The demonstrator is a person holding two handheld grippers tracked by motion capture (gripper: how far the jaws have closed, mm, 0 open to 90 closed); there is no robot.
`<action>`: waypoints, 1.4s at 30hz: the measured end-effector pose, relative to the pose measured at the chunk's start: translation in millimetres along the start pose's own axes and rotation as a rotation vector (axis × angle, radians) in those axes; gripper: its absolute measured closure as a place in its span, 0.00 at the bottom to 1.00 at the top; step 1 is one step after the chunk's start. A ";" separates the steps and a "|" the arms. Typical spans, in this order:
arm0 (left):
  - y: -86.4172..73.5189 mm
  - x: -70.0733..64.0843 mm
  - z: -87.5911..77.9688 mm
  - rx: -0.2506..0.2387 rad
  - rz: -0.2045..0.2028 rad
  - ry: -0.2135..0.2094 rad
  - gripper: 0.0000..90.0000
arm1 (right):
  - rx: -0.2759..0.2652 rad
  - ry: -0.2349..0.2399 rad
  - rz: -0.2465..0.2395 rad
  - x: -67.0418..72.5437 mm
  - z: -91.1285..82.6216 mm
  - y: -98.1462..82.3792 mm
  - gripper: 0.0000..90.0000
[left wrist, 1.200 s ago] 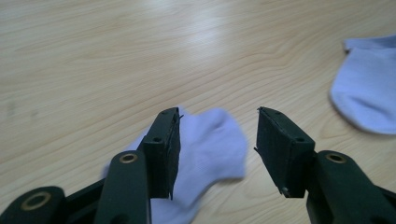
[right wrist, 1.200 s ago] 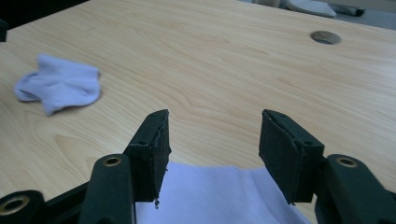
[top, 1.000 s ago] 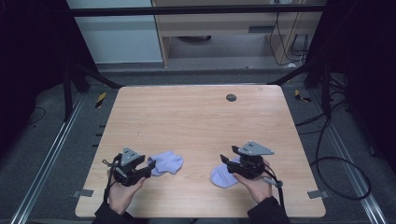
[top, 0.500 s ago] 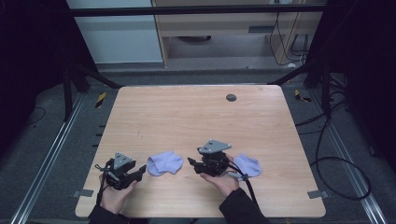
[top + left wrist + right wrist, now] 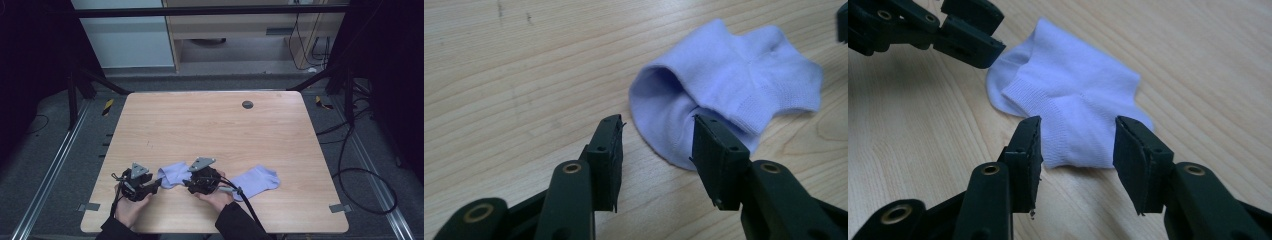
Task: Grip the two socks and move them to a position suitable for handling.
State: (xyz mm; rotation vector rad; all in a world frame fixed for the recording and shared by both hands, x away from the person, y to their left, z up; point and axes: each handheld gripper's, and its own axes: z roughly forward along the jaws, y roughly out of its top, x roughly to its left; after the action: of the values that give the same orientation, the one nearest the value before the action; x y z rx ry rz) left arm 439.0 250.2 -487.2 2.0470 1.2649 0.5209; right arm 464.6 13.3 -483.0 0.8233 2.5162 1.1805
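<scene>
Right gripper (image 5: 189,185) is now sitting at the near-centre of the wooden table (image 5: 210,130), having crossed over from the right side, where it was beside the second lavender ankle sock (image 5: 256,180) a second ago; that sock is now lying flat and alone behind the right wrist, well apart from the jaws. Left gripper (image 5: 156,184) is holding roughly its earlier place at the near-left edge, slightly lower. Both grippers are now flanking the first lavender ankle sock (image 5: 173,175), one at each end. Jaws on both have just been closing but are standing apart, not clamped. In the left gripper view the sock's open cuff end (image 5: 674,120) is lying just ahead of the jaws, one pad overlapping its edge; in the right gripper view the other end of that sock (image 5: 1073,105) is lying just ahead of the gap, pads not pressing on it. Judgement: a two-handed pinch on this sock is being set up, likely to lift or straighten it; neither end is gripped yet.
</scene>
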 end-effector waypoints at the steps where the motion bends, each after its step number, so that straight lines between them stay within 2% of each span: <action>1: 0.1 -1.1 0.8 0.004 0.001 -0.003 0.61 | 0.005 0.002 -0.005 0.7 1.9 -0.2 0.61; 4: 0.8 -3.0 4.0 0.013 0.014 -0.008 0.63 | 0.023 0.008 -0.021 2.3 8.5 -1.2 0.63; 13: 0.5 -3.4 9.7 0.039 0.017 -0.017 0.69 | 0.059 0.020 -0.022 3.5 18.2 -3.9 0.72; 16: 0.8 -4.1 10.4 0.039 0.011 -0.024 0.73 | 0.068 0.013 -0.031 4.3 20.3 -3.8 0.78; 21: 1.3 -4.7 10.6 0.041 0.008 -0.027 0.78 | 0.088 -0.027 -0.033 6.5 21.3 -1.0 0.89; 25: 2.2 -5.7 11.0 0.047 0.009 -0.039 0.85 | 0.093 -0.020 -0.019 6.9 21.8 0.5 0.92; 27: 2.5 -5.8 11.3 0.047 0.004 -0.050 0.89 | 0.084 -0.015 -0.007 6.3 20.8 0.6 0.92; 29: 2.6 -5.5 11.4 0.048 0.002 -0.058 0.93 | 0.052 0.003 0.015 5.3 17.2 1.0 0.92; 34: 3.1 -5.6 9.8 0.051 0.012 -0.069 0.95 | -0.039 0.021 0.062 3.5 2.5 6.7 0.92; 38: 4.1 -7.3 4.0 0.042 0.031 -0.083 0.96 | -0.092 0.011 0.084 1.9 -5.6 11.5 0.92; 42: 2.8 -8.3 -3.8 0.042 0.067 -0.090 0.96 | -0.149 -0.013 0.126 -2.2 -8.6 15.7 0.92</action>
State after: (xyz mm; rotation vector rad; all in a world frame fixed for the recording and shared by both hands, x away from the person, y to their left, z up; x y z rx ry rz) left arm 434.6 243.1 -482.5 2.1296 1.1666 0.4307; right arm 468.7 14.8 -465.5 0.9588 2.3614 1.3792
